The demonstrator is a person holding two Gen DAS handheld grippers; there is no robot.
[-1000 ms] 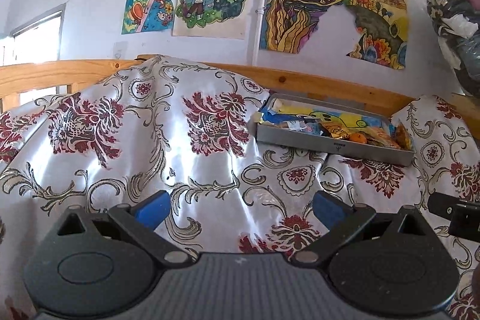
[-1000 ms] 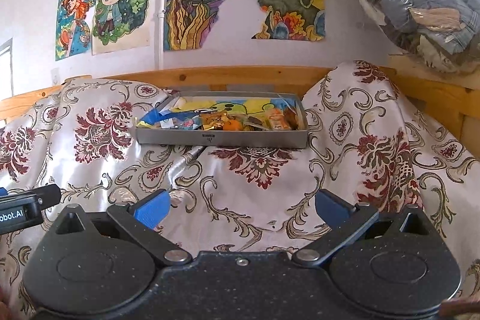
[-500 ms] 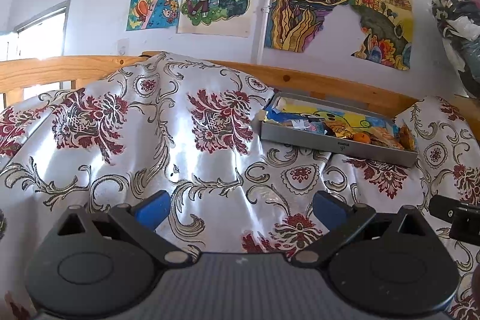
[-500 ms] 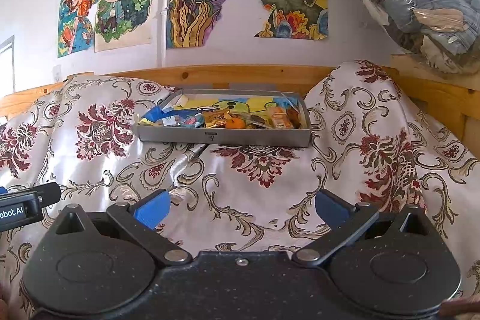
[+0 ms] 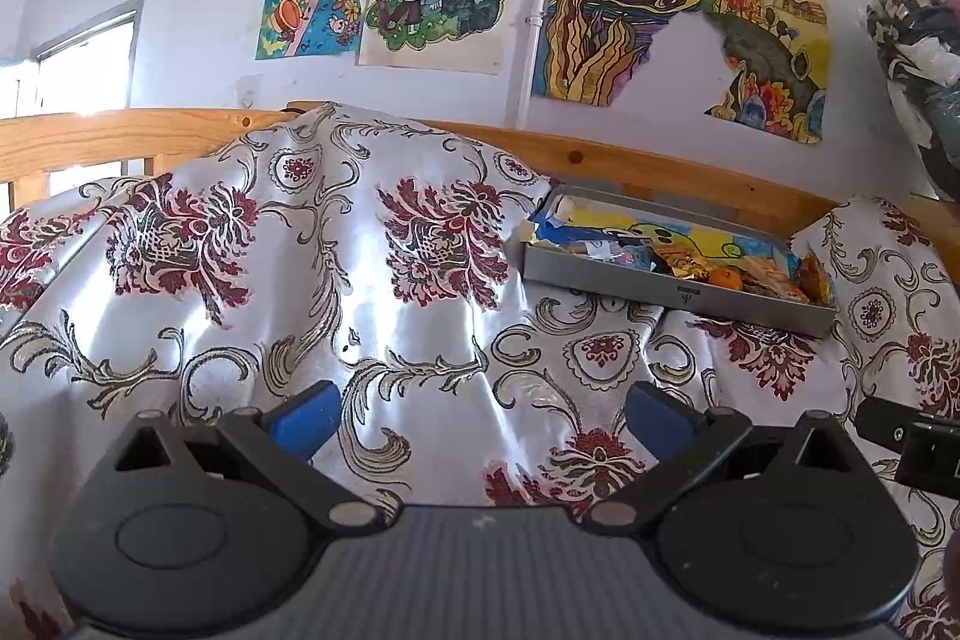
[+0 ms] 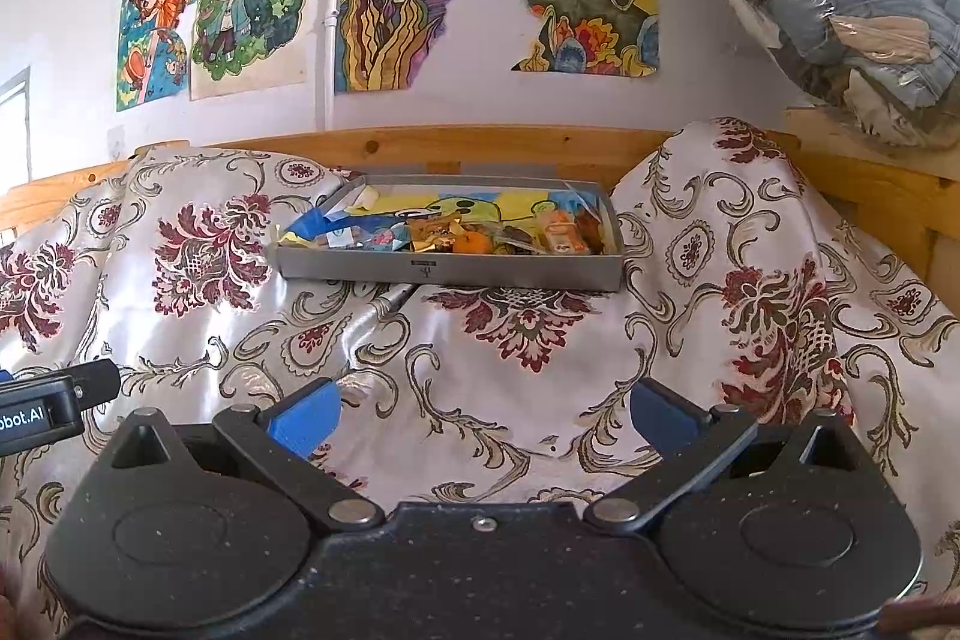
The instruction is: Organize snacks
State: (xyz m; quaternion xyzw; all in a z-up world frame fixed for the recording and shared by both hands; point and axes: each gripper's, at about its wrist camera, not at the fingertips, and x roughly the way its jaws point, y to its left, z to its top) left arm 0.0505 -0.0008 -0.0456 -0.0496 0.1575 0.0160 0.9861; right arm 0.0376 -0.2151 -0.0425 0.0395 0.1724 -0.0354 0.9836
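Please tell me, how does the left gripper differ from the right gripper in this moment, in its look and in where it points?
The left gripper has a ribbed grey body, while the right gripper has a speckled black body with a small screw. The left gripper points at the floral cloth, with the grey snack box off to its right; the right gripper faces that box almost straight ahead. Both are open, hold nothing, and have blue fingertips.
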